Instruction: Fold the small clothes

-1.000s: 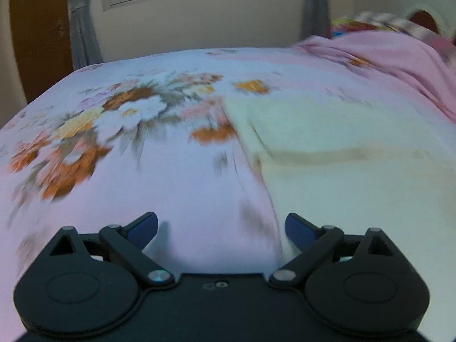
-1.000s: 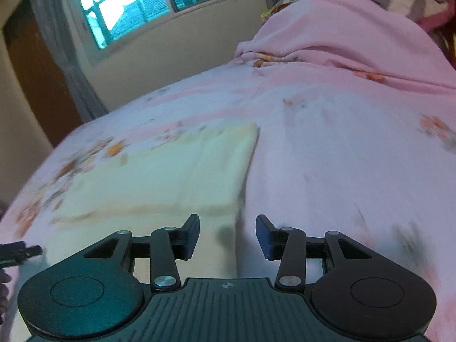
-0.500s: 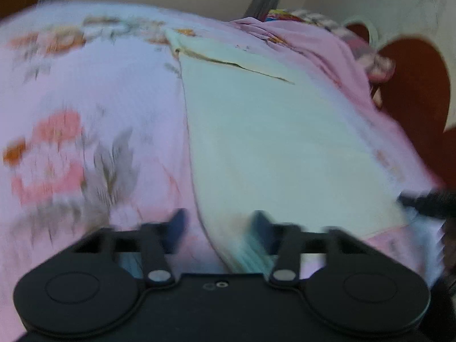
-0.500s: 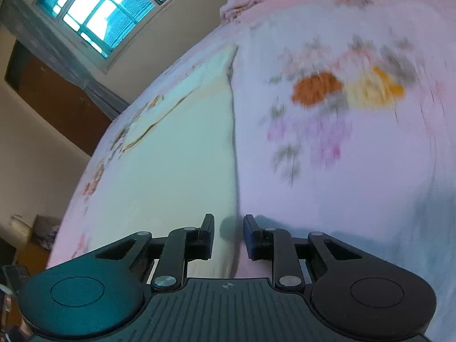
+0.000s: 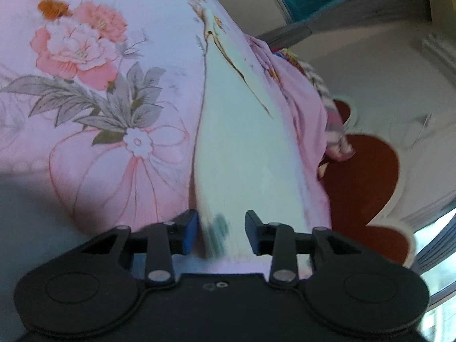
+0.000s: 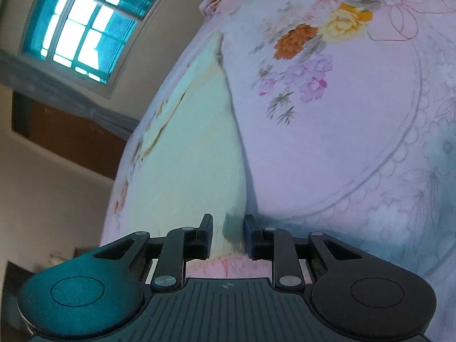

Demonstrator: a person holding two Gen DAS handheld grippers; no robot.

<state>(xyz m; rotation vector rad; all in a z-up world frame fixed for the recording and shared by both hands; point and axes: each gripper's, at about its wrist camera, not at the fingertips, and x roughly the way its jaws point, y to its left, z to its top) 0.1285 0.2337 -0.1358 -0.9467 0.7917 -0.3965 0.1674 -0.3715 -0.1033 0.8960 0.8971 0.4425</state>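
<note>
A pale cream small garment [image 5: 245, 142] lies flat on the pink floral bedsheet [image 5: 114, 91]. In the left wrist view its near left corner sits between the jaws of my left gripper [image 5: 221, 232], which stand partly open around the fabric edge. In the right wrist view the same garment [image 6: 193, 148] stretches away from my right gripper [image 6: 228, 235], whose jaws stand narrowly apart around its near right corner. Both grippers are low, at the cloth's near edge.
A bunched pink blanket [image 5: 302, 97] and striped bedding lie beyond the garment. A red-brown headboard [image 5: 367, 176] stands to the right in the left view. A window [image 6: 82, 25], curtain and brown door show in the right view.
Both grippers have dropped and swung to the garment's near corners, one on each side. Their jaws have narrowed from wide open to straddling the fabric edge.
</note>
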